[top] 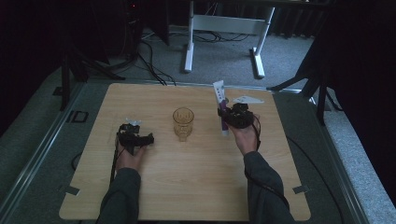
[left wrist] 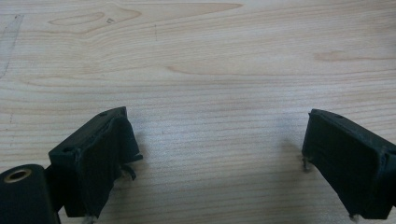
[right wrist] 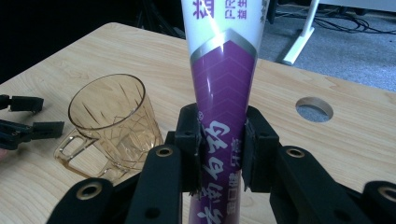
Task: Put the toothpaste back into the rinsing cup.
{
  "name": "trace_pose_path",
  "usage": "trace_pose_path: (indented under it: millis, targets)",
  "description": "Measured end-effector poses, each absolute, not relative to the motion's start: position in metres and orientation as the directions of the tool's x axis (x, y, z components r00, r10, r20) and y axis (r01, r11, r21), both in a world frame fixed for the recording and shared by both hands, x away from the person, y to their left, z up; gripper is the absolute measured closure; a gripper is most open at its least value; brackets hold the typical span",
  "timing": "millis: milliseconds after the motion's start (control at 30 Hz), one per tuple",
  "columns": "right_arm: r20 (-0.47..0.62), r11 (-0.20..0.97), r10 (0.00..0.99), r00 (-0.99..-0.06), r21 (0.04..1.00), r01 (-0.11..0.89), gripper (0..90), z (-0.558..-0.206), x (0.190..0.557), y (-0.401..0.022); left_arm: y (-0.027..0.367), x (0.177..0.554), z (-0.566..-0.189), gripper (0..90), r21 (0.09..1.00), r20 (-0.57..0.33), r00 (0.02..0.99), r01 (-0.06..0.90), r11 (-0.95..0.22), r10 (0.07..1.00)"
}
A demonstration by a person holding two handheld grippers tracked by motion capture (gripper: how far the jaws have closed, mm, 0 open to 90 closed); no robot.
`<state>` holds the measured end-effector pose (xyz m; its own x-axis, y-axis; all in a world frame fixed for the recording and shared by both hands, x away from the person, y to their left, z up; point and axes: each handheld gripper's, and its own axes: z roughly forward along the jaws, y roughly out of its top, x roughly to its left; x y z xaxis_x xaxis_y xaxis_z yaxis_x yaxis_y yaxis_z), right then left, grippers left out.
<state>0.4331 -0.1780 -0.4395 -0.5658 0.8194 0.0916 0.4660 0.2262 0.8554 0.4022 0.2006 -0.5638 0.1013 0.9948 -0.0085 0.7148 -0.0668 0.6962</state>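
Wooden table [top: 187, 186], amber glass mug [top: 183, 123]

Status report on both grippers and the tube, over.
Right gripper shut on toothpaste tube, upright. Left gripper open, nothing between fingers. Amber glass mug between them.

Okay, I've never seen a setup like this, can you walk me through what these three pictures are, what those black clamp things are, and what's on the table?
A person sits at a wooden table and holds a hand tool with two black jaws in each hand. The high view looks down from above. The other two pictures come from small cameras riding on the tools, looking along their jaws. The left gripper rests low over bare wood, jaws wide apart with nothing between them. The right gripper is clamped on a purple and white tube, probably toothpaste, whose crimped white end points away from the person. In the middle of the table stands an amber glass mug with a handle, upright and apparently empty. A round hole is cut in the tabletop.
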Motion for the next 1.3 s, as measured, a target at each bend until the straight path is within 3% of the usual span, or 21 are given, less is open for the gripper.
trace_pose_path:
  millis: [1300]
  targets:
    - [0.068,0.238,0.801,-0.595,0.875,0.421,72.0,-0.428,0.446,-0.14,0.201,0.402,-0.564,7.8,0.696,-0.008,0.102,0.715,-0.068,0.995]
